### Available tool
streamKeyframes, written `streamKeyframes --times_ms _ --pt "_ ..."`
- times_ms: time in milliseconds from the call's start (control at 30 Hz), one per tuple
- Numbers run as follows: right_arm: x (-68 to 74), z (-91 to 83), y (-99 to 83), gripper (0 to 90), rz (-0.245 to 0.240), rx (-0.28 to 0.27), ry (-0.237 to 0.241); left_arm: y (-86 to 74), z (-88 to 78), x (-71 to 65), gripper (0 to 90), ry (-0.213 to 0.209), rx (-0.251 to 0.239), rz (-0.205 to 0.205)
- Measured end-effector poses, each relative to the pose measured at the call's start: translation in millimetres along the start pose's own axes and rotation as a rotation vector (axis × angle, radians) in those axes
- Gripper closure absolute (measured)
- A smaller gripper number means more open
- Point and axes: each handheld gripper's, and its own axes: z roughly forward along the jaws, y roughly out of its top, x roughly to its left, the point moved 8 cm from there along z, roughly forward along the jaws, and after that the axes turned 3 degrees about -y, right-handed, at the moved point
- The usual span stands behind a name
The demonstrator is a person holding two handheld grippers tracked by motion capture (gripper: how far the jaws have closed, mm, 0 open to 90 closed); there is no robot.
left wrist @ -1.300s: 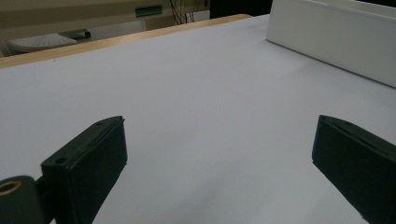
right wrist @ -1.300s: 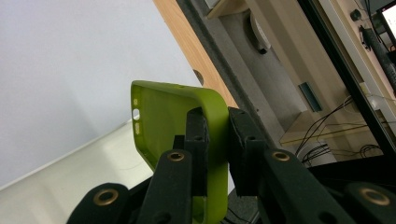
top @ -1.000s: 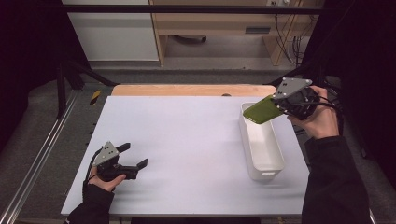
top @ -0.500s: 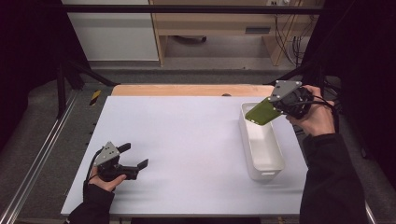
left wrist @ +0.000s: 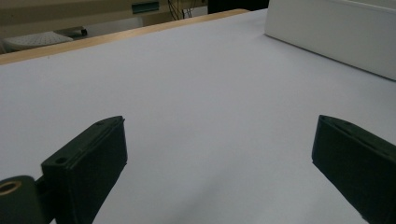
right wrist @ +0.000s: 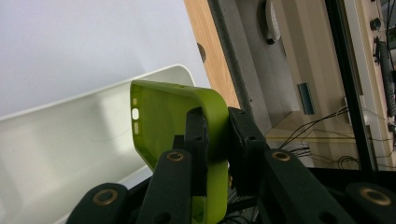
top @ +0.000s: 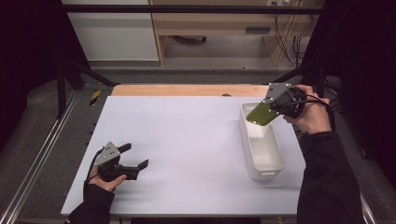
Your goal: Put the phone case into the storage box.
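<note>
Still pinched between the right tool's (top: 271, 108) jaws, the green phone case (top: 260, 114) hangs tilted over the far end of the white tub (top: 266, 161) at the right of the frame, a touch lower and nearer the tub than a second ago. The right hand (top: 310, 114) holds its tool angled down-left. At lower left, the left tool (top: 135, 156) has not moved on the tabletop (top: 187, 140), jaws apart, holding nothing.

Bright overhead light, dark surroundings, soft close-up focus.
</note>
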Motion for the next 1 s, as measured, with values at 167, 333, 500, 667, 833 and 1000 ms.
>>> streamKeyframes --times_ms 167,333,500,667,833,1000 --pt "1.0 6.1 -0.5 78.7 -0.031 0.012 0.007 -0.3 0.2 0.0 3.2 -0.001 0.002 0.002" --pt "-0.1 12.1 0.0 78.7 -0.059 0.021 0.009 -1.0 0.7 0.1 3.2 -0.001 0.007 0.004" --pt "-0.5 18.0 -0.8 78.6 -0.093 0.036 0.014 -1.5 1.0 0.1 3.3 -0.002 0.008 0.004" --pt "-2.1 22.8 -1.0 78.6 -0.117 0.035 0.022 -2.2 1.7 0.2 3.3 -0.004 0.010 0.003" --pt "-4.7 27.1 -1.4 78.6 -0.136 0.043 0.027 -2.9 2.5 0.2 3.3 -0.006 0.013 0.002" --pt "-8.9 31.4 -1.4 79.3 -0.152 0.047 0.026 -3.7 2.8 0.7 3.3 -0.007 0.017 0.001"
